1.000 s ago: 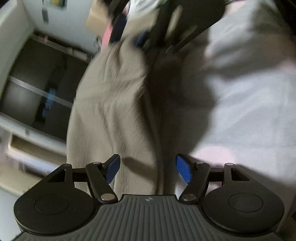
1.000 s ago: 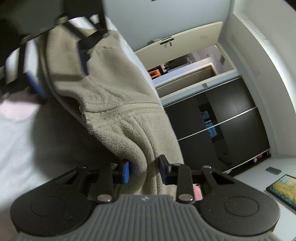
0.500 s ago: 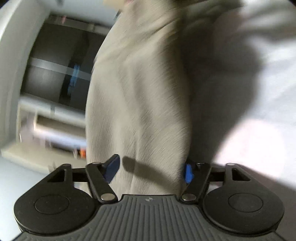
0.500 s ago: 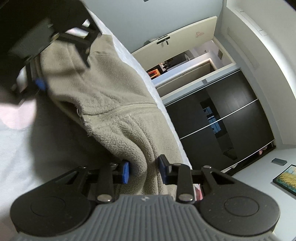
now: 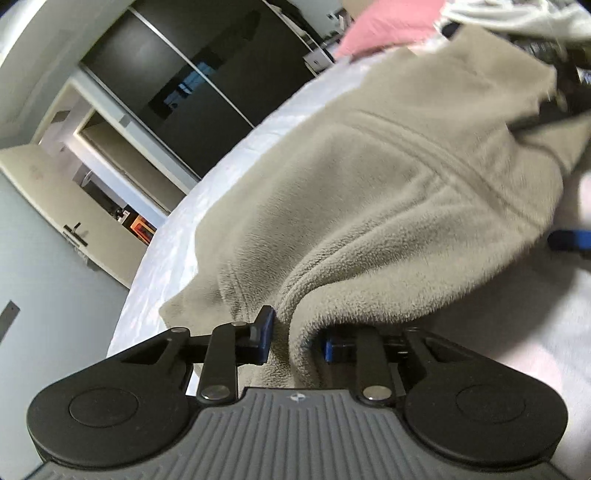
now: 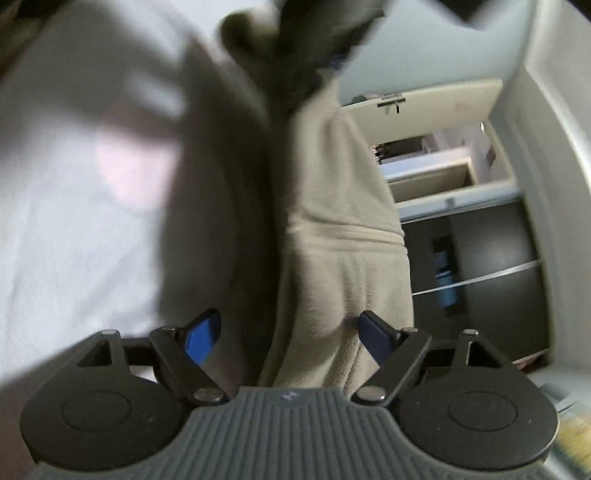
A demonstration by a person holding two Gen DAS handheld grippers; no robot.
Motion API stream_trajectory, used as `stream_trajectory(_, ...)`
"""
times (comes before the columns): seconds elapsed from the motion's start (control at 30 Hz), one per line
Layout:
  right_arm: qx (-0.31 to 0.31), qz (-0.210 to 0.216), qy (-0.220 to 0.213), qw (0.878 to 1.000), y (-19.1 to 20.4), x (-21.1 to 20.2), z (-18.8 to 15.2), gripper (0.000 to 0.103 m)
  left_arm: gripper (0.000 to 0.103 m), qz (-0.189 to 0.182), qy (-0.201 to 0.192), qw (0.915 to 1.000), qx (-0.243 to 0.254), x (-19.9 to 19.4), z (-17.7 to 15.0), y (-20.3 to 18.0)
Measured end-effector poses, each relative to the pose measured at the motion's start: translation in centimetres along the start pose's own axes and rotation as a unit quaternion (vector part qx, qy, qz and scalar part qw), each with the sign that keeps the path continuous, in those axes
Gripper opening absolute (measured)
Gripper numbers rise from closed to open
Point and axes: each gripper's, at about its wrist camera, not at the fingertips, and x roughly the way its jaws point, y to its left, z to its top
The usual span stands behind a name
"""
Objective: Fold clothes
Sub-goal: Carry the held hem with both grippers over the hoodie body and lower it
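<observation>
A beige fleece garment (image 5: 388, 192) lies bunched on the white bed sheet (image 5: 517, 314). My left gripper (image 5: 297, 338) is shut on a thick fold of its near edge. In the right wrist view the fleece (image 6: 343, 258) hangs between the spread blue pads of my right gripper (image 6: 291, 334), which is open; the cloth passes loosely between the fingers. The left gripper shows blurred and dark at the top of the right wrist view (image 6: 314, 40), holding the far end. A blue pad of the right gripper (image 5: 570, 240) shows at the right edge of the left wrist view.
A pink pillow (image 5: 384, 22) and light clothing (image 5: 517, 18) lie at the far end of the bed. Beyond the bed edge stand dark sliding wardrobe doors (image 5: 192, 88) and an open doorway (image 5: 110, 177).
My left gripper closed on the fleece edge; it was open one second ago. My right gripper opened and let go of the fleece it was pinching. Both views swung sharply.
</observation>
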Motion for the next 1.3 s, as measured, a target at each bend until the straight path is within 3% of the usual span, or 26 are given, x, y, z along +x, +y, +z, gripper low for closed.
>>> stream_trajectory(0.23,-0.037,-0.056,0.079,0.995,0.0,2.7,-1.8,0.083,0.023,-0.007,-0.012,0.9994,-0.030,0.2,0.9,2.3)
stream_trajectory(0.5,-0.097,-0.107,0.123,0.982,0.5,3.4,-3.7,0.083,0.022,-0.007,-0.056,0.9956,-0.074,-0.4,1.9,4.5)
stream_trajectory(0.7,-0.062,-0.123,0.173,0.975,-2.3,4.1,-4.8,0.082,0.022,-0.007,-0.073,0.9935,-0.087,-0.6,2.2,5.3)
stream_trajectory(0.87,-0.028,-0.146,0.182,0.972,-5.4,3.2,-5.0,0.081,0.022,-0.006,-0.084,0.9916,-0.098,-0.4,2.4,5.7)
stream_trajectory(0.9,-0.017,-0.150,0.181,0.972,-6.2,3.1,-5.0,0.079,0.022,-0.007,-0.085,0.9911,-0.102,-0.4,2.5,5.9)
stream_trajectory(1.03,0.039,-0.159,0.173,0.971,-9.2,2.9,-5.0,0.027,0.022,0.004,-0.093,0.9913,-0.093,-0.2,3.1,6.2)
stream_trajectory(1.17,0.111,-0.174,0.157,0.966,-12.4,2.4,-4.9,0.024,0.026,0.013,-0.092,0.9932,-0.071,0.5,3.3,6.1)
stream_trajectory(1.3,0.162,-0.197,0.143,0.956,-15.3,2.7,-5.1,0.023,0.047,0.039,-0.096,0.9943,-0.024,0.8,2.7,4.8)
